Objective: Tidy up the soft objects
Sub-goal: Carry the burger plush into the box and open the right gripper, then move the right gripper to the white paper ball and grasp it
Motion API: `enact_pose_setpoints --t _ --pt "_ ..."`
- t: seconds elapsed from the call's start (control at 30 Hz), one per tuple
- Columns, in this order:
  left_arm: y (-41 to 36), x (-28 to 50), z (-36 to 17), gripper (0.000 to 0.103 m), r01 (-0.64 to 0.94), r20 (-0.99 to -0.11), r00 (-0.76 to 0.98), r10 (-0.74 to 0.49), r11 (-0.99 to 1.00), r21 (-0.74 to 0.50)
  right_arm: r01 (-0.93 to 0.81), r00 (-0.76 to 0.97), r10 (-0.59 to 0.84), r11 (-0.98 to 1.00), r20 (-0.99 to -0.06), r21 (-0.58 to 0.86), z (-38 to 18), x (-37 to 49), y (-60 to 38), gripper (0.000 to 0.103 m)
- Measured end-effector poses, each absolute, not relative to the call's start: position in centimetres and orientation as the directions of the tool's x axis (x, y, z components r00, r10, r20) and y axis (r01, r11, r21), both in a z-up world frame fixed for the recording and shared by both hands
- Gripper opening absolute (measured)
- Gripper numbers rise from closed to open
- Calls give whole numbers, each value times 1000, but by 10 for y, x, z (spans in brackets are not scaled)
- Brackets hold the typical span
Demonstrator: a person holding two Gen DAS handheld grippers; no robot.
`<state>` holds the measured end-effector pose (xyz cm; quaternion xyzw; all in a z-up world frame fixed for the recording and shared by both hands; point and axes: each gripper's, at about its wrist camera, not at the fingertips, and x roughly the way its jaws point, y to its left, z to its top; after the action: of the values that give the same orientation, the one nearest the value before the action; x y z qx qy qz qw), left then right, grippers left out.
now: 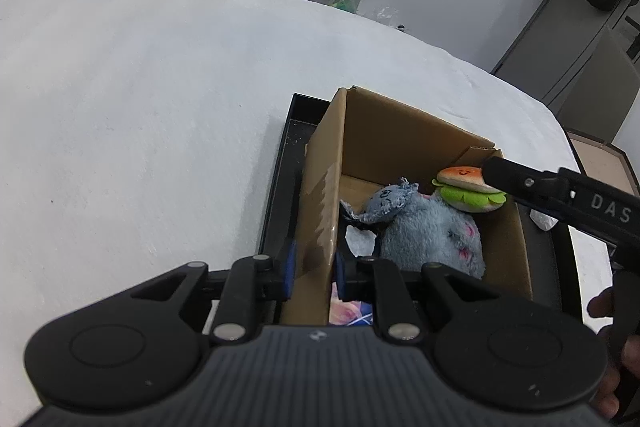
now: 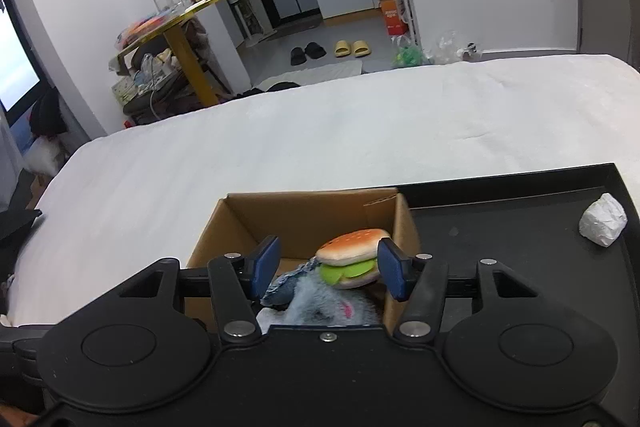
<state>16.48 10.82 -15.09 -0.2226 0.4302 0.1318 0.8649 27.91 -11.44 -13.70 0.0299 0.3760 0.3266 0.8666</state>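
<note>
A brown cardboard box [image 1: 384,143] stands on a black tray [image 1: 280,187] on a white-covered table. Inside lie a blue plush toy [image 1: 424,227] and a plush hamburger [image 1: 468,189]. My left gripper [image 1: 314,271] is shut on the box's near left wall. In the right wrist view my right gripper [image 2: 328,269] hovers open over the box [image 2: 304,215], its blue pads [image 2: 266,263] spread wide, with the hamburger [image 2: 352,259] loose between them near the right pad, resting on the blue plush [image 2: 320,301].
A crumpled white paper ball [image 2: 604,225] lies on the tray [image 2: 520,223] to the right of the box. The white tablecloth [image 1: 140,107] spreads to the left and beyond. Slippers [image 2: 352,47] and shelves stand on the floor behind.
</note>
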Motion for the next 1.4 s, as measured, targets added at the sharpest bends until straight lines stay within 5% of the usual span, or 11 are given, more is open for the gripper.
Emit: enact_pose_setpoints --t 0.2,0.53,1.03,1.4 --pt "105 173 -146 23 -432 -808 585 72 871 -234 -514 543 575 804 -612 298 -135 288 -134 54" --pt "91 187 -145 60 -439 -822 561 102 878 -191 -408 598 480 872 -642 271 -157 316 -175 54" --pt "67 212 -145 80 -445 -831 532 163 888 -111 -258 626 368 930 -687 263 -192 350 -217 70" --pt "63 225 -150 81 -455 -837 510 199 888 -66 -158 611 328 943 -721 294 -213 372 -238 75"
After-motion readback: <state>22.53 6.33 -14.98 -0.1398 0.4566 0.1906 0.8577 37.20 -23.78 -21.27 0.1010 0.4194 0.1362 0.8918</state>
